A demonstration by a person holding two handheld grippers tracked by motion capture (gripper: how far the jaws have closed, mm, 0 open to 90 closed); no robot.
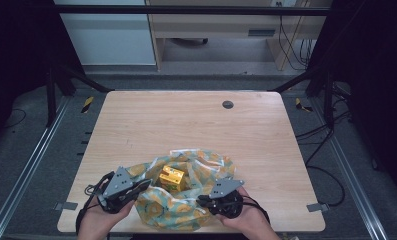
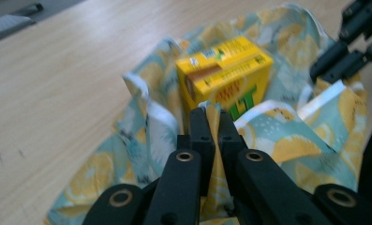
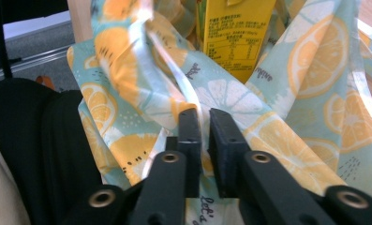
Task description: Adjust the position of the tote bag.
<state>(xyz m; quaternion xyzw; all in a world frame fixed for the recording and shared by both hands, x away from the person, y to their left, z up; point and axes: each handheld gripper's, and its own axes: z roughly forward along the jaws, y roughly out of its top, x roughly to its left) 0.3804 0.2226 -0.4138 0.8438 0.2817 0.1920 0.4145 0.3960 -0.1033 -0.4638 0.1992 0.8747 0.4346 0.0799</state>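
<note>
1. Wooden worktop (image 1: 136, 125): lemon-print bag (image 1: 181, 207) lies at the near edge, yellow carton (image 1: 172, 178) standing inside.
2. Left hand-held gripper (image 2: 211, 112) clamps the bag's rim.
3. Right hand-held gripper (image 3: 203, 115) has fabric between slightly parted jaws.
4. Step: holding the bag open; next, probably regrip with the right.

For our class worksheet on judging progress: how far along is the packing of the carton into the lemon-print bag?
Done: the yellow drink carton already sits inside the lemon-print fabric bag on the wooden table.
In hand: the left claw is shut on the bag's rim; the right claw has a fold of fabric between slightly parted jaws.
Left, probably: closing or lifting the bag, which lies open.
</note>
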